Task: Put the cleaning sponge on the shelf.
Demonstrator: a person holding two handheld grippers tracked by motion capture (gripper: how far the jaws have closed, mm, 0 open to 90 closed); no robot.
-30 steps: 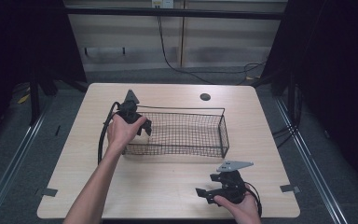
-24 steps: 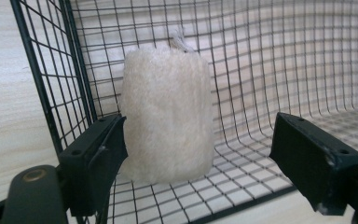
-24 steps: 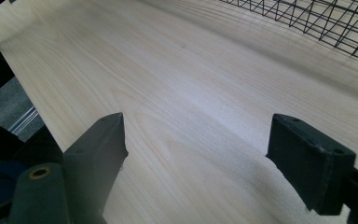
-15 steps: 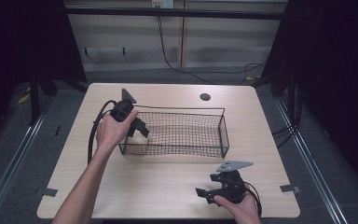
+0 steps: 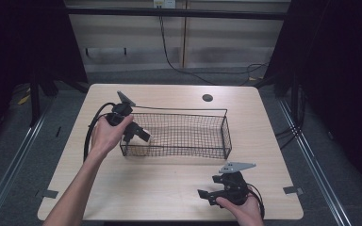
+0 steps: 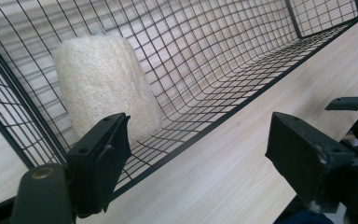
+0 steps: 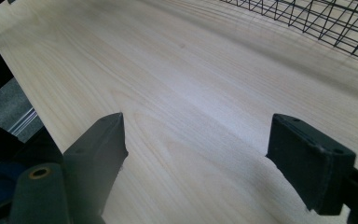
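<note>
A black wire basket (image 5: 184,149) stands in the middle of the wooden table (image 5: 136,188). A white fibrous pad (image 6: 105,88) stands upright inside the basket's left end, leaning on the mesh. My left gripper (image 5: 139,134) is held at that end of the basket, outside the wire; in the left gripper view it (image 6: 198,154) is open, jaws wide apart, the pad beyond the left jaw behind the mesh. My right gripper (image 5: 208,194) lies low near the table's front right edge; in the right gripper view it (image 7: 196,149) is open over bare wood.
A small dark round hole (image 5: 207,98) sits in the table behind the basket. The basket's near corner (image 7: 326,28) lies ahead of the right gripper. Dark floor and metal rails surround the table; a cable loops from the left gripper.
My left hand and gripper have drawn a little to the left along the basket's end. The right gripper has stayed put.
</note>
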